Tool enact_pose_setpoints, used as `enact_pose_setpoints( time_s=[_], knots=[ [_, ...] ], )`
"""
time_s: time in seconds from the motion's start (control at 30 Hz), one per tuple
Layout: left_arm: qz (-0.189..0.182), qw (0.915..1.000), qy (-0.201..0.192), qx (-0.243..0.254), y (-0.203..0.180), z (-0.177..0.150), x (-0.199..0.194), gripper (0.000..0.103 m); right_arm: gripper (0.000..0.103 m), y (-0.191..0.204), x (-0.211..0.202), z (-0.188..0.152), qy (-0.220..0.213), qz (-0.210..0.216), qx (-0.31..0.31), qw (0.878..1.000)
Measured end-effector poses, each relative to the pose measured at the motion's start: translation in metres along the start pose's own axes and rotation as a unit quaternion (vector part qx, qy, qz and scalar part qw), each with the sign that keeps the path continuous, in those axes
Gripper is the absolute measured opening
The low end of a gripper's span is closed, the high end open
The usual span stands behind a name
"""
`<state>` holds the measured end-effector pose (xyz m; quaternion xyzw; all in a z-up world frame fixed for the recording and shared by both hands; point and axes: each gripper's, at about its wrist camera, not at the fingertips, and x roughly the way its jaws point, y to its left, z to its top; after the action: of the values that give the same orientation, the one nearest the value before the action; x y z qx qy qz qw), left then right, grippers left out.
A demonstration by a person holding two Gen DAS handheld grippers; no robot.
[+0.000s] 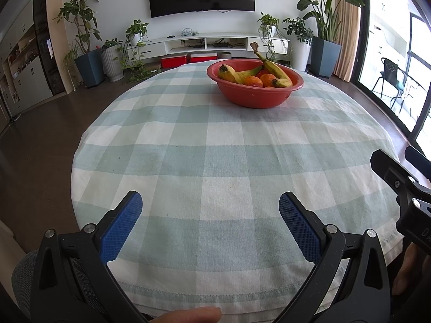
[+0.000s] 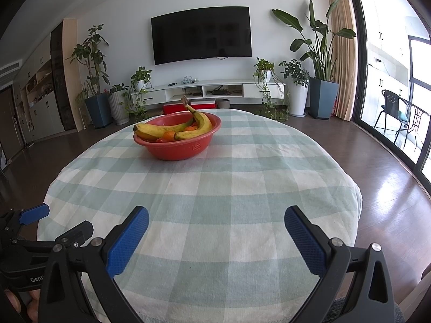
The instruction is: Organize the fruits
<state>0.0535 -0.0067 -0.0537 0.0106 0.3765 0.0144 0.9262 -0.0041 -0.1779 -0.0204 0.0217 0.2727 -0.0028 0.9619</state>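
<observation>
- A home living room: a big dark television (image 2: pixel 201 34) hangs on the white wall above a low white media shelf (image 2: pixel 207 89).
- Potted plants (image 2: pixel 317 62) line that wall on both sides.
- A curtain (image 2: pixel 341 48) flanks glass balcony doors, with a chair (image 2: pixel 396 113) outside.
- A checked tablecloth (image 2: pixel 215 188) covers the table; a fruit bowl (image 2: pixel 177 148) sits toward its far edge.
</observation>
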Motion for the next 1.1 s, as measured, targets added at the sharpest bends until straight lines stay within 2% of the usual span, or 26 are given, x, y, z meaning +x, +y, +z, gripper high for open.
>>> enact_pose_setpoints(
  time_s=[1.1],
  knots=[
    [0.002, 1.0000, 0.000, 0.000, -0.0012, -0.0004, 0.0000, 0.103, 0.103, 0.0008, -0.0029, 0.0016, 0.004, 0.000, -0.001, 1.000]
  ],
)
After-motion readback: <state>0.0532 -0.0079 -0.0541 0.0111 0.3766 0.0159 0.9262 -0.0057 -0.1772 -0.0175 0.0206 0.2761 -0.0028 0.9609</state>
